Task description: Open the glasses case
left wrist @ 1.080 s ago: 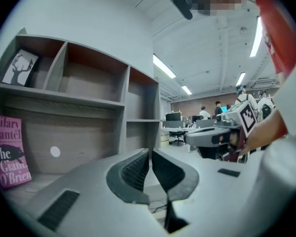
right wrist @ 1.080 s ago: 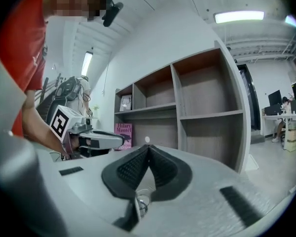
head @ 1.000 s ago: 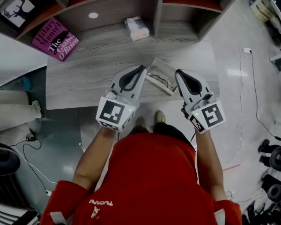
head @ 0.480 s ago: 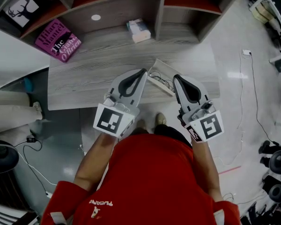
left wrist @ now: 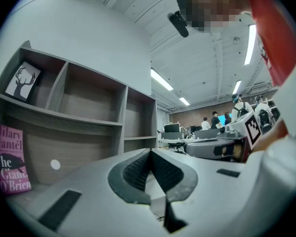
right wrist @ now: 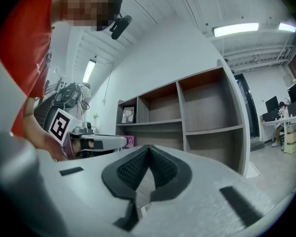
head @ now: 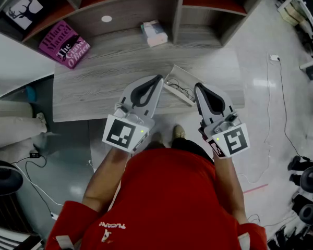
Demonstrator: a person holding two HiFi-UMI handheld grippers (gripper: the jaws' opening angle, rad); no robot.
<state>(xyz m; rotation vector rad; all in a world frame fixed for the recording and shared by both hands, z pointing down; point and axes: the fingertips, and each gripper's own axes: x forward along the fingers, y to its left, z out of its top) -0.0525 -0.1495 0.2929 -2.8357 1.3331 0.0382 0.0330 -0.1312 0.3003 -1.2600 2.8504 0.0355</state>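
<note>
Head view: the case (head: 178,82) lies open at the near edge of the counter (head: 99,82), with glasses (head: 184,91) showing inside.
Left hand-held gripper (head: 159,78): clenched on nothing. Its tip is just left of the case, and it appears to be clear of it.
Right hand-held gripper (head: 197,86): also clenched and empty, with its tip just right of the case.
Gripper views: in each, the ribbed pads meet with nothing between them.
Change: over the last second both hand-held grippers have lifted a little from the counter toward the camera. The case has kept its place and stays open.
Meaning: the lid is already up, so the opening looks finished. The small rise reads as backing away rather than a new grasp.
</note>
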